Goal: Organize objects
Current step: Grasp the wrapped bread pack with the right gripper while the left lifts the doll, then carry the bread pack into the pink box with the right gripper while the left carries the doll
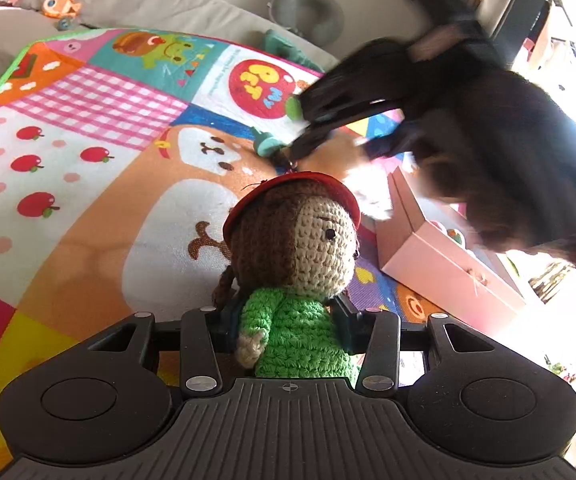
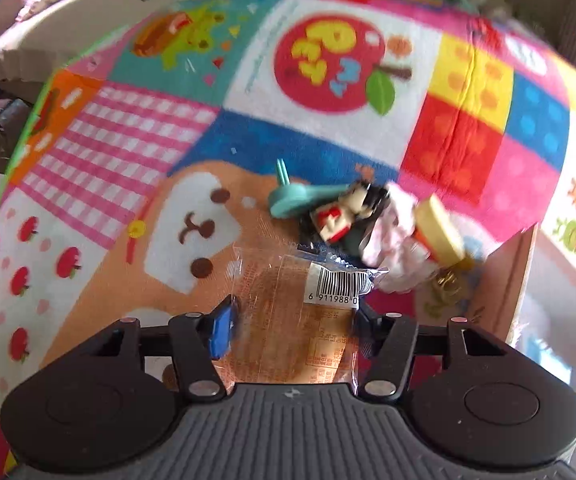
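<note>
My left gripper (image 1: 288, 330) is shut on a crochet doll (image 1: 296, 264) with a red hat, brown hair and a green body, held above the colourful play mat (image 1: 88, 140). My right gripper (image 2: 294, 330) is shut on a clear-wrapped snack packet (image 2: 292, 316) with a barcode. In the left wrist view the right gripper (image 1: 308, 128) shows blurred at the upper right. On the mat lie a teal toy (image 2: 292, 198), a small block figure (image 2: 344, 216), a pink-white cloth (image 2: 392, 240) and a yellow block keychain (image 2: 440, 232).
A pink box (image 1: 440, 264) stands open at the right; its edge also shows in the right wrist view (image 2: 520, 280). A grey sofa (image 1: 168, 4) with an orange fish toy (image 1: 60, 6) and a grey neck pillow (image 1: 308, 12) lies beyond the mat.
</note>
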A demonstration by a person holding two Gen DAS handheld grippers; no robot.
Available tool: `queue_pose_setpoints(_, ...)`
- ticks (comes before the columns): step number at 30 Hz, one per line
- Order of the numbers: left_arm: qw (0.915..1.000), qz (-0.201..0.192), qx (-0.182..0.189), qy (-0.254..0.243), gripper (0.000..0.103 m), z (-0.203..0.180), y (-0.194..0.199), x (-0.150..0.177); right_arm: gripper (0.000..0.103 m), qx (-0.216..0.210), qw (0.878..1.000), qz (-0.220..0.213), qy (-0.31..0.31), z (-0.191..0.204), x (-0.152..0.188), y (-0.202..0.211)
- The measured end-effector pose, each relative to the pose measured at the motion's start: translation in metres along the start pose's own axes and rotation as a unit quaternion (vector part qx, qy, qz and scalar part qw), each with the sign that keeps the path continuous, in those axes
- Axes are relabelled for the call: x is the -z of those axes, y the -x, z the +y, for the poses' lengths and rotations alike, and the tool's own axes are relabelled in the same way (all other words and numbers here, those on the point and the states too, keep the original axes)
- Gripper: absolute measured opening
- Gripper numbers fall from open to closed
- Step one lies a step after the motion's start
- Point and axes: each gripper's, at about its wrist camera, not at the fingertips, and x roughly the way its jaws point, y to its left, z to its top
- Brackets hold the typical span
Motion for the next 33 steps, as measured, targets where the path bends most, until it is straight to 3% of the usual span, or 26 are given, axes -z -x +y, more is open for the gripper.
queue_pose_setpoints(4, 1.0, 0.001, 0.001, 0.002, 0.048, 0.0, 0.0, 0.0, 0.058, -0.017, 0.999, -0.03, 0.022, -0.011, 0.033, 0.05)
queue_pose_setpoints(9, 1.0, 0.002, -0.002, -0.002, 0.048, -0.001, 0.0, 0.001, 0.058, -0.029, 0.998, -0.019, 0.051, -0.026, 0.111, 0.092)
queue_pose_setpoints(14, 0.9999, 0.004, -0.011, -0.012, 0.048, -0.005, -0.001, 0.002, 0.058, 0.003, 0.996, -0.032, 0.082, -0.037, 0.183, 0.109)
queue_pose_setpoints(22, 0.9984, 0.018, -0.039, -0.036, 0.046, -0.022, 0.005, 0.0, 0.058, -0.012, 0.995, -0.097, 0.024, -0.082, 0.245, 0.139)
queue_pose_setpoints(28, 0.996, 0.002, 0.037, -0.082, 0.046, -0.094, -0.002, -0.046, 0.058, -0.02, 0.99, -0.142, -0.005, -0.117, 0.276, 0.144)
queue_pose_setpoints(33, 0.988, 0.045, 0.131, -0.068, 0.047, -0.172, -0.073, -0.074, 0.058, -0.025, 0.985, -0.167, -0.044, -0.139, 0.288, 0.139)
